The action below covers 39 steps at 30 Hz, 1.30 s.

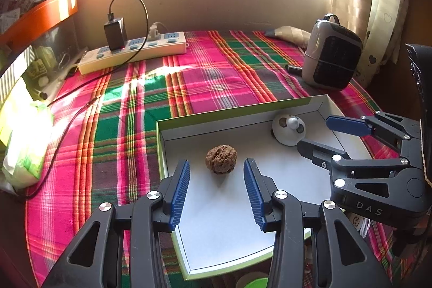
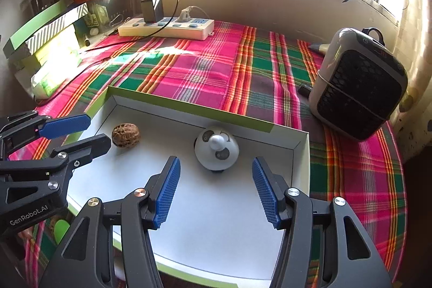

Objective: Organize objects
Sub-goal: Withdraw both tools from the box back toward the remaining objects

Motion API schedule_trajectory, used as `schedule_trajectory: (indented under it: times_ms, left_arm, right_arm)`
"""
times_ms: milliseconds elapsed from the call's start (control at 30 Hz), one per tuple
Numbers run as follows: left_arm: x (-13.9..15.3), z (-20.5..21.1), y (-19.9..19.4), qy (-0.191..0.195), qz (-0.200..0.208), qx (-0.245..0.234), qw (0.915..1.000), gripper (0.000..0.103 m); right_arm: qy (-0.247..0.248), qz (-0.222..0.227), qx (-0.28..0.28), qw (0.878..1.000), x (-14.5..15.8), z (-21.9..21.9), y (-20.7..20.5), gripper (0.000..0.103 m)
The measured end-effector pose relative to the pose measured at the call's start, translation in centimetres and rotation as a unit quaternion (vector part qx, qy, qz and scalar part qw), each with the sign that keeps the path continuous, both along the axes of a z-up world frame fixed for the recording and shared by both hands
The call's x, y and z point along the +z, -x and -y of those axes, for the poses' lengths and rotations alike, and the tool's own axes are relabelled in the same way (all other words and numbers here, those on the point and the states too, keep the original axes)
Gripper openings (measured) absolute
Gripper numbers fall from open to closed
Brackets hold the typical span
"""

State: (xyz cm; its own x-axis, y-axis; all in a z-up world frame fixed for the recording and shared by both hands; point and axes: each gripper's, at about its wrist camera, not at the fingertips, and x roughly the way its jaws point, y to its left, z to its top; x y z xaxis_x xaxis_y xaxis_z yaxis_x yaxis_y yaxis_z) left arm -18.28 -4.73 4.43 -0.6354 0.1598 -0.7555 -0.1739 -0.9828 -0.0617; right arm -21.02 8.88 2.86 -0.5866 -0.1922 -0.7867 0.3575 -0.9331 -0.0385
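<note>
A: Left gripper [image 1: 216, 188]?
B: Fingers spread wide, nothing held, just short of the walnut [image 1: 221, 159], which lies in the white tray [image 1: 229, 220] near its left wall.

A: Right gripper [image 2: 215, 190]?
B: Also spread and unloaded, facing the panda toy [image 2: 216, 148] by the tray's far wall. Tray sits on the plaid-covered bench [image 1: 205, 72].

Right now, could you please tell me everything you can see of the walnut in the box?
The walnut is brown, roundish, with a deeply wrinkled, pitted shell that looks whole. It rests loose on the white floor of the shallow green-edged box, toward its left side, apart from the walls. Nothing grips it: the left gripper is open just short of it.
</note>
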Motion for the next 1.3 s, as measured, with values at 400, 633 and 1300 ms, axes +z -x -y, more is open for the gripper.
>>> schedule_trajectory:
  times_ms: [400, 633, 1300]
  left_arm:
    - [1.0, 1.3, -4.0, -0.007, -0.026, 0.016, 0.9995, 0.04]
    - [1.3, 2.5, -6.8, -0.022, -0.041, 0.032, 0.9984, 0.04]
    - [-1.3, 3.7, -12.0, -0.057, -0.029, 0.026, 0.9976, 0.042]
  right_arm:
    - [0.031, -0.02, -0.011, 0.999, 1.2, -1.5, -4.4, 0.057]
    - [0.049, -0.035, -0.017, 0.998, 1.8, -2.4, -7.3, 0.057]
    - [0.054, -0.039, -0.009, 0.998, -0.3, -3.9, -15.0, 0.057]
